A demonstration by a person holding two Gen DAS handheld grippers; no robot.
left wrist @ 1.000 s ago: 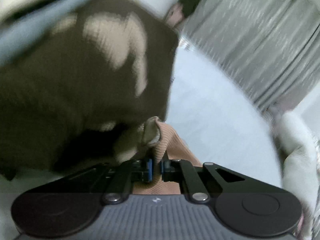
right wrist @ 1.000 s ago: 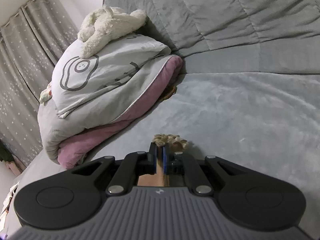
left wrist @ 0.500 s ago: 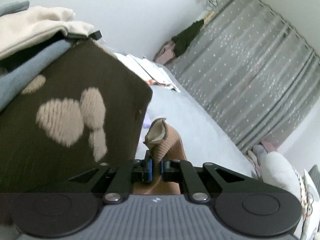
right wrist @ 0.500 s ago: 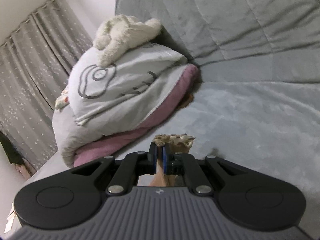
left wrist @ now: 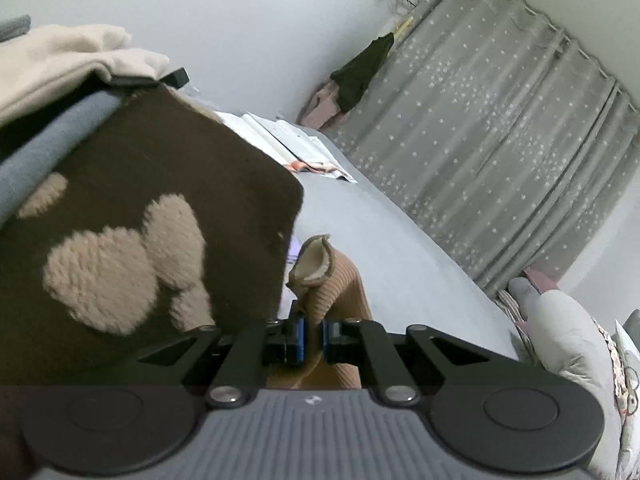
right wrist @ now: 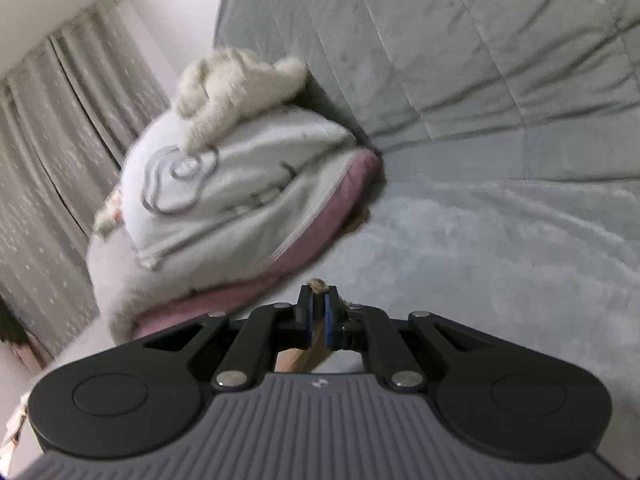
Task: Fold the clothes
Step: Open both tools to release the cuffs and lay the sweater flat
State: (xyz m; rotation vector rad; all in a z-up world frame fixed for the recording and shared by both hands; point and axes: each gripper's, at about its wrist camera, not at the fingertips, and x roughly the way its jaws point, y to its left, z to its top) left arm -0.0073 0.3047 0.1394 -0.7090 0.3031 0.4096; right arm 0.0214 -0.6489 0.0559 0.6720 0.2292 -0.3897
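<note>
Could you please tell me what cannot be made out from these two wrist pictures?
- Tan ribbed garment, left wrist view: most of it hangs below, hidden by the left gripper, so its type is unclear.
- Right wrist view: only a scrap of tan cloth shows in the right gripper.
- Folded quilt, right wrist view: blurred, so its print is unclear.

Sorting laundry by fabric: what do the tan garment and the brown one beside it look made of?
Tan garment: ribbed knit, matte, judging by its fine parallel ridges. Brown garment: soft knit, probably fleece-like, with raised fuzzy beige patches. Fibre content cannot be told.
</note>
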